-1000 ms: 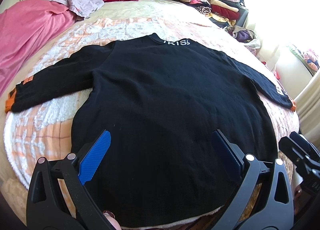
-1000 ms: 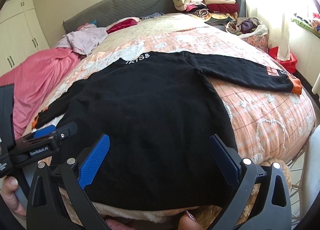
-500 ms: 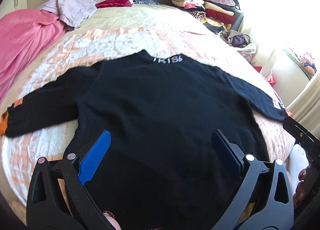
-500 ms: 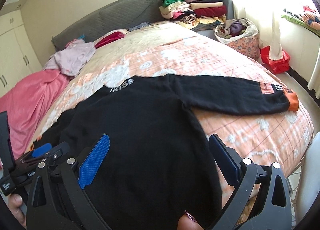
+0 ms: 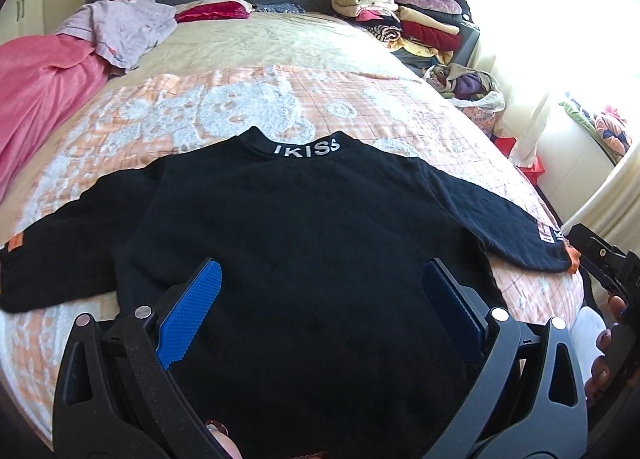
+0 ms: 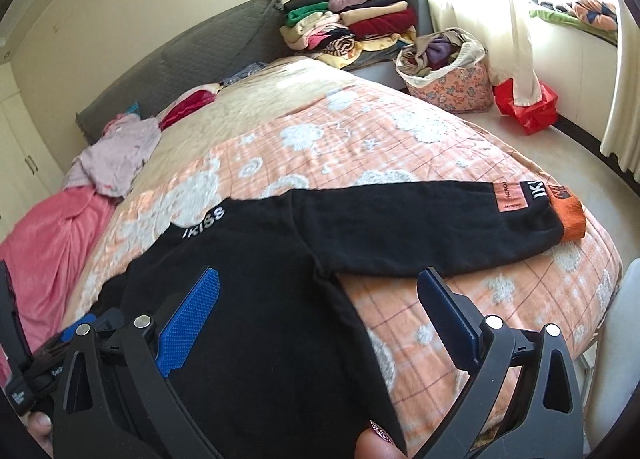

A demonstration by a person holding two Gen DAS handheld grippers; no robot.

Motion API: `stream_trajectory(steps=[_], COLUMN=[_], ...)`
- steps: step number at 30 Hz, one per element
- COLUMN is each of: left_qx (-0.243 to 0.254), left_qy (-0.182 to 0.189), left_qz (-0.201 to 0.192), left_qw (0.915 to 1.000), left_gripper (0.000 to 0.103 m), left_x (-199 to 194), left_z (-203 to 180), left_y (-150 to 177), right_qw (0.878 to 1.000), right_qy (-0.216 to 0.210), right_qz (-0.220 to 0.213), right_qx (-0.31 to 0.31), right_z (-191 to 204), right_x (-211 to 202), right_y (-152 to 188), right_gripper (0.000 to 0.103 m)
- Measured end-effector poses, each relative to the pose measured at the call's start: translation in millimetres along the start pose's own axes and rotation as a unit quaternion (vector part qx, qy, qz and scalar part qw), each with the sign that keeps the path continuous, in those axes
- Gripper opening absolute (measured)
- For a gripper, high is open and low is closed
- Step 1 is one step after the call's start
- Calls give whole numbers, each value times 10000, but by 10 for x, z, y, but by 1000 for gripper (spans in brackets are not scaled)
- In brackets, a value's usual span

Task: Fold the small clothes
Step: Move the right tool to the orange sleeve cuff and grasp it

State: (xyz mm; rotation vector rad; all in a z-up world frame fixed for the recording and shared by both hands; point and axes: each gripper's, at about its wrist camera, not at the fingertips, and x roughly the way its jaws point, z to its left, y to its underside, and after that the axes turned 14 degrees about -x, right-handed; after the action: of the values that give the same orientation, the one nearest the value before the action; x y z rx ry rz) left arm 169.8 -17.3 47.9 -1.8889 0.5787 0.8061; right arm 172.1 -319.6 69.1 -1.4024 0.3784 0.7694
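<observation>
A black sweater [image 5: 304,243] with white "IKISS" lettering on its collar [image 5: 306,148] lies flat on the bed, both sleeves spread out. It also shows in the right wrist view [image 6: 256,283]. Its right sleeve [image 6: 432,227] ends in an orange cuff [image 6: 568,215] near the bed's edge. My left gripper [image 5: 322,295] is open and empty above the sweater's lower body. My right gripper [image 6: 316,299] is open and empty above the sweater's right side, near the armpit. The sweater's hem is hidden behind the grippers.
The bed has an orange and white blanket [image 5: 280,99]. A pink blanket [image 5: 36,83] and a lilac garment [image 5: 124,23] lie at its left. A stack of folded clothes [image 6: 352,23] and a floral bag [image 6: 448,71] stand at the far right. A red bag [image 6: 528,107] is on the floor.
Both grippers have pulled back and risen from the sweater. The right wrist view has swung right, so more of the right sleeve and floor shows. Both stay open.
</observation>
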Motion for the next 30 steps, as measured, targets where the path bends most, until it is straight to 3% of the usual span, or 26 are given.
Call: stream_trajectory(steps=[4, 11, 21, 30], left_qx=[21, -19, 29, 95], left_qy=[-10, -19, 105, 98], left_qz=[18, 109, 240, 489], left_qw=[10000, 9999, 9997, 9987], left_gripper=[95, 95, 95, 95], left_x=[89, 255, 472, 787], left_z=[-63, -138, -312, -365], left_y=[-74, -212, -348, -321], right_qw=[9997, 9968, 9825, 9641], right_qy=[-77, 481, 1225, 1495], right_qz=[37, 98, 204, 438], right_qx=[238, 634, 1389, 2152], right_z=[-206, -685, -1413, -1978], right_x=[83, 221, 307, 478], right_y=[-168, -350, -124, 174], right_gripper=[99, 99, 99, 99])
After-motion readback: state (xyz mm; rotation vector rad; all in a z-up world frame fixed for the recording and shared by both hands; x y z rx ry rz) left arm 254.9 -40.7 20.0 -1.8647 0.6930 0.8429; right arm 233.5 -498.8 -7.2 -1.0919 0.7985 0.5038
